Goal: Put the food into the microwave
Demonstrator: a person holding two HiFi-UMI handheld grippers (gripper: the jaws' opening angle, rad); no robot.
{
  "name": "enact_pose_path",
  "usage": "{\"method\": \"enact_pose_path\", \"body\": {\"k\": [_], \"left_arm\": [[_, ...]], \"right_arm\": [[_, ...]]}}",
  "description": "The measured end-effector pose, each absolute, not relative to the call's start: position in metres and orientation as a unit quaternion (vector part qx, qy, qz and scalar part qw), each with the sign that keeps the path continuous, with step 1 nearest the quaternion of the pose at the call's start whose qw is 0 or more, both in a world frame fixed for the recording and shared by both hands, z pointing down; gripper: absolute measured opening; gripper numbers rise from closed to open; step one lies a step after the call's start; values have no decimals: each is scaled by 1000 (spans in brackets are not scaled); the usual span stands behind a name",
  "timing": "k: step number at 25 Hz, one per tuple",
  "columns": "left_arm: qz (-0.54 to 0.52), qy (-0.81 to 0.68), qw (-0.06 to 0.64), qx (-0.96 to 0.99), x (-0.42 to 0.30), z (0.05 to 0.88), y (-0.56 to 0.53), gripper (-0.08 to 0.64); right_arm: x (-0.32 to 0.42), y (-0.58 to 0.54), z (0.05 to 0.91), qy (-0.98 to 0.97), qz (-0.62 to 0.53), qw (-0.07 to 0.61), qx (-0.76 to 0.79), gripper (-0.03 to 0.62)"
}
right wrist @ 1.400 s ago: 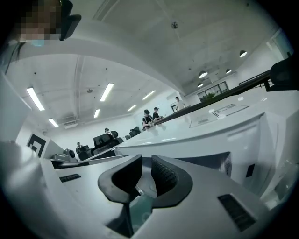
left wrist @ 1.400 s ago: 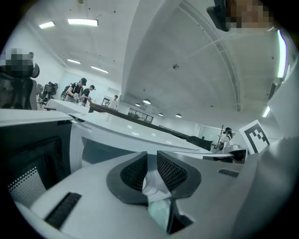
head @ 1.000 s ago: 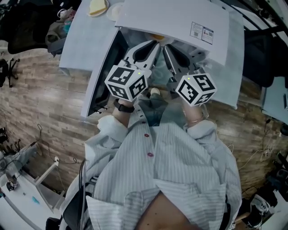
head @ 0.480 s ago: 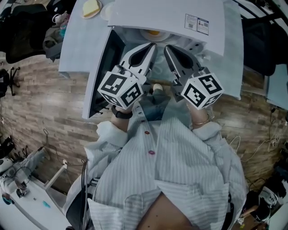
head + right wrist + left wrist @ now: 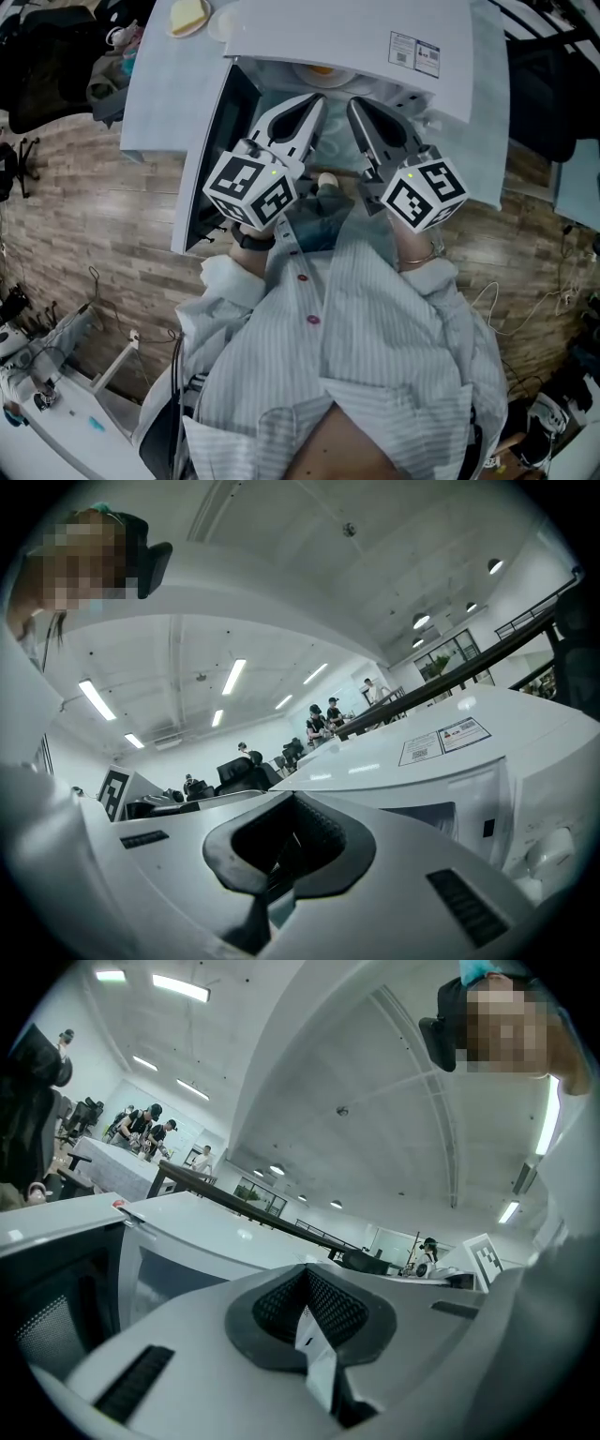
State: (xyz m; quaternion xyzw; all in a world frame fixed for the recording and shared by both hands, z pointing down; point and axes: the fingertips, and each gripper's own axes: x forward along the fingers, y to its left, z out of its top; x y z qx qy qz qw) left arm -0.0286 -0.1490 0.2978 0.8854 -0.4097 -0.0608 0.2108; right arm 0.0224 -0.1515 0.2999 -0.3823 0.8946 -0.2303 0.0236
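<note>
The white microwave point(image 5: 356, 42) stands on the table with its door point(image 5: 208, 159) swung open to the left. Just inside its opening lies a white plate with yellow food point(image 5: 322, 70), mostly hidden under the microwave's top. My left gripper point(image 5: 316, 99) and right gripper point(image 5: 353, 103) point side by side at the opening, just short of the plate. Both are shut with nothing between their pads. The left gripper view shows the left gripper point(image 5: 306, 1275) closed, with the door point(image 5: 84, 1279) to its left. The right gripper view shows the right gripper point(image 5: 291, 804) closed beside the microwave point(image 5: 450, 761).
A second plate with a slice of bread point(image 5: 190, 14) sits at the far left corner of the light blue table point(image 5: 159, 84). A dark chair point(image 5: 47, 56) stands at the left on the wooden floor point(image 5: 84, 216). Other people and desks show far off in both gripper views.
Both grippers' jaws have closed from slightly apart to fully together. The hands stay almost where they were in front of the microwave's opening, and more of the plate inside shows.
</note>
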Motion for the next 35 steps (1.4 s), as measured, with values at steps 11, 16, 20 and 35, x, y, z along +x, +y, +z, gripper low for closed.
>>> {"method": "enact_pose_path", "body": {"k": [11,16,20,35], "left_arm": [[-60,-404,220,886,-31,302,-155,8],[-58,-404,221,886,-30,303,-154,8],[-56,-405,220,886,-29,304,-154,8],[-51,-406,230,883,-26,313,-151,8]], "right_arm": [[21,-155,300,894,-237,19,-380,32],[18,-152,302,895,-246,17,-371,32],[17,-152,304,896,-247,14,-369,32],[28,-150,309,887,-257,17,-382,32]]}}
